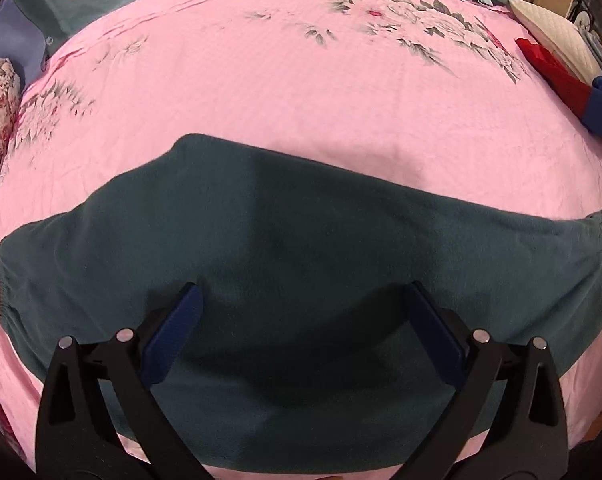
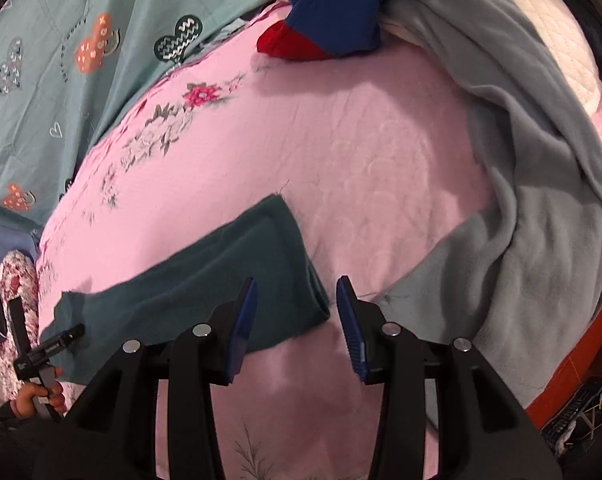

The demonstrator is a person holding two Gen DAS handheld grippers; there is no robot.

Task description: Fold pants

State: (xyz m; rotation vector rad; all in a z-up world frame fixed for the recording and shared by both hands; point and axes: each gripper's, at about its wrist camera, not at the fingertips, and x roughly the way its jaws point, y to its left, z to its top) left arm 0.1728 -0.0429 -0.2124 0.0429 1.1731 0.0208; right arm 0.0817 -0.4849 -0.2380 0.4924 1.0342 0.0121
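Observation:
Dark teal pants (image 1: 301, 248) lie flat across the pink floral bedsheet (image 1: 281, 92), the elastic waistband at the left. My left gripper (image 1: 303, 286) hovers over their middle, open wide, with nothing between its blue pads. In the right wrist view one end of the pants (image 2: 257, 268) lies on the sheet with its cuff at the lower right. My right gripper (image 2: 297, 282) is just above that cuff, open; its left finger (image 2: 245, 312) overlaps the cloth, but the pads do not press on it. A hand (image 2: 41, 396) holds the left gripper's handle at the far left.
A grey fleece blanket (image 2: 541, 240) is bunched along the right of the bed over a white quilted pillow (image 2: 561, 40). A blue and red garment (image 2: 333, 12) lies at the back. A teal heart-print sheet (image 2: 61, 80) and a floral cushion (image 2: 17, 280) sit to the left.

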